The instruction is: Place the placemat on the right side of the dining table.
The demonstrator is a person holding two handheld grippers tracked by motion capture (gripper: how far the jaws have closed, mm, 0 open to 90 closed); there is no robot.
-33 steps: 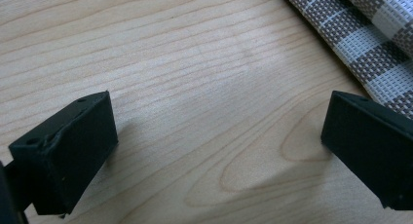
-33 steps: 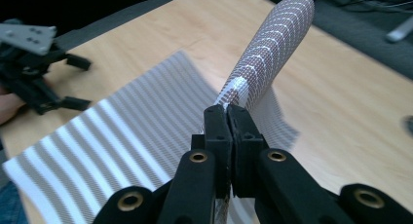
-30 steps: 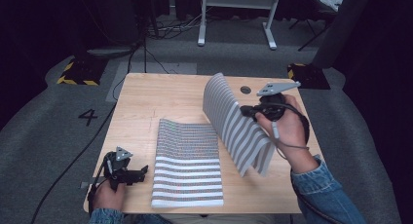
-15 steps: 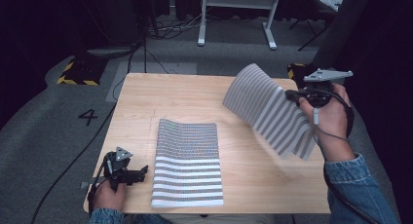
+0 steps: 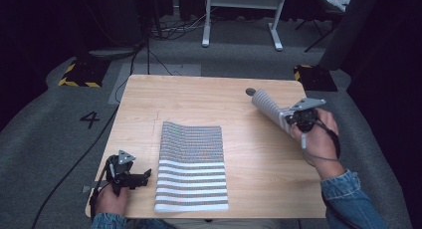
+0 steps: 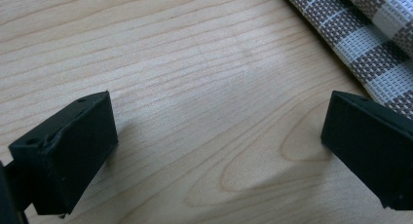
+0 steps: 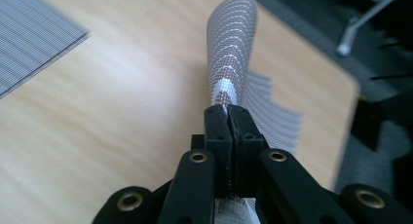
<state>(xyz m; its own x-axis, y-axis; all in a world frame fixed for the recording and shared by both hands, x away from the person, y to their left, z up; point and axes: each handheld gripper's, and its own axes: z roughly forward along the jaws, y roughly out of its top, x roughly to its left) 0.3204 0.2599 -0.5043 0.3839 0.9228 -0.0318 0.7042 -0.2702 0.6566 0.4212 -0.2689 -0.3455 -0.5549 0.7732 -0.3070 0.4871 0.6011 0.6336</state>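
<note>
Jaws of the right gripper (image 7: pixel 227 118) are seen pressed together on the near edge of a striped woven placemat (image 7: pixel 229 58), which curls up and away ahead of them in the right gripper view. In the high view the same gripper (image 5: pixel 294 118) is held over the table's right side, with the mat (image 5: pixel 266 106) reaching from it toward the far right corner.

The mat is judged light and limp but springy: it bows under its own weight rather than hanging flat. The weave looks coarse, so slip is thought unlikely. An edge or corner pinch appears the right hold; a second pinch on the opposite edge would be needed to lay it flat.

Left gripper (image 5: pixel 130 175) is rested low near the front left corner, jaws wide apart with nothing between them, only bare table (image 6: pixel 195 87). Just beyond its right jaw lies the edge of a second placemat (image 6: pixel 370 44), spread flat (image 5: pixel 191 167) mid-table.

Open wood is seen between the flat mat and the right gripper, enough by eye for the held mat. The table's right edge (image 5: pixel 318 154) is close under the right hand (image 5: pixel 318 139); an overhang is judged possible if the mat is lowered there. A small dark spot (image 5: pixel 250 91) sits just past the mat's far end.
</note>
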